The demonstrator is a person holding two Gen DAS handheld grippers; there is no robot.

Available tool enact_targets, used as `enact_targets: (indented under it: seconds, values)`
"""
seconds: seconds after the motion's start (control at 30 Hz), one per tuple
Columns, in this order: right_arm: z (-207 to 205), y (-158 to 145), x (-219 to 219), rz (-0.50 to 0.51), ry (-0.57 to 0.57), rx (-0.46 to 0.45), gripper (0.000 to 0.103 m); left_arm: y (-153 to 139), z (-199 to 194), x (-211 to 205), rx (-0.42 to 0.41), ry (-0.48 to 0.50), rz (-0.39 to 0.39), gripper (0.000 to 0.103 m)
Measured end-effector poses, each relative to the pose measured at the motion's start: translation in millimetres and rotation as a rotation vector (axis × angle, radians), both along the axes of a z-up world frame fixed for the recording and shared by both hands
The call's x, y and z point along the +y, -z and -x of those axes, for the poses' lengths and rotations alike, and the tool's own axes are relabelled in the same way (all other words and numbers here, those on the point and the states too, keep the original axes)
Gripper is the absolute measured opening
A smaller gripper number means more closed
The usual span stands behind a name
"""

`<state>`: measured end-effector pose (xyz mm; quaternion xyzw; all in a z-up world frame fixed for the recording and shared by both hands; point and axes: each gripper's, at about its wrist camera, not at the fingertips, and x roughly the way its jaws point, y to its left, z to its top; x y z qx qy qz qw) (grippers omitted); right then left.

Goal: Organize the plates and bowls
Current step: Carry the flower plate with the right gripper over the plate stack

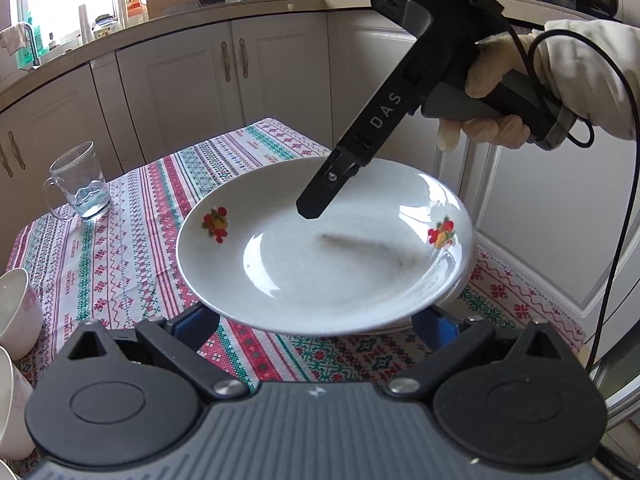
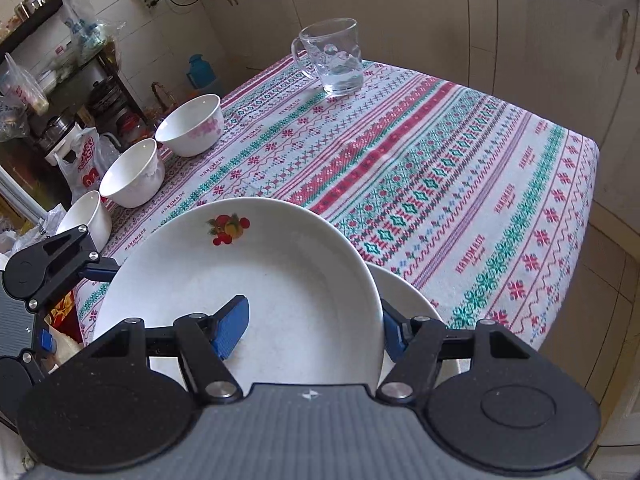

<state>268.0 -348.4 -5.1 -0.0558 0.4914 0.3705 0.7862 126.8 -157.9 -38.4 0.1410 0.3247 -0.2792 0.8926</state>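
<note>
A white plate with fruit decals (image 1: 320, 264) (image 2: 256, 288) hangs tilted above the patterned tablecloth (image 2: 440, 168). It is over a second white plate (image 2: 408, 300) lying on the table. My right gripper (image 2: 316, 330) straddles the upper plate's rim, one blue pad (image 2: 232, 330) inside the plate and the other outside. It reaches into the left wrist view from above (image 1: 316, 208). My left gripper (image 1: 316, 320) is open with its blue pads either side under the plate's near rim. Three white bowls (image 2: 192, 124) (image 2: 134, 172) (image 2: 86, 216) stand in a row along the left edge.
A glass mug (image 2: 334, 54) (image 1: 80, 180) stands at the table's far corner. Kitchen cabinets (image 1: 224, 68) and a cluttered counter lie behind the table. Shelves with bags (image 2: 48, 80) stand left of the bowls.
</note>
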Motion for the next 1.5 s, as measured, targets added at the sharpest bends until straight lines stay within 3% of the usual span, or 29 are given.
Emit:
enact_targets:
  seconds: [0.93,1.27,1.5]
  values:
    - [5,25,-16,0.004,0.067,0.006,0.076,4,-1,-10,0.003,0.045,-0.014,0.102]
    - [10,23,-12,0.041,0.086,0.030,0.095,7,-2,-9,0.018,0.072,0.009,0.102]
    - [17,22,-3,0.135,0.082,0.035,0.099,9,-1,-6,0.018,0.090,0.025,0.102]
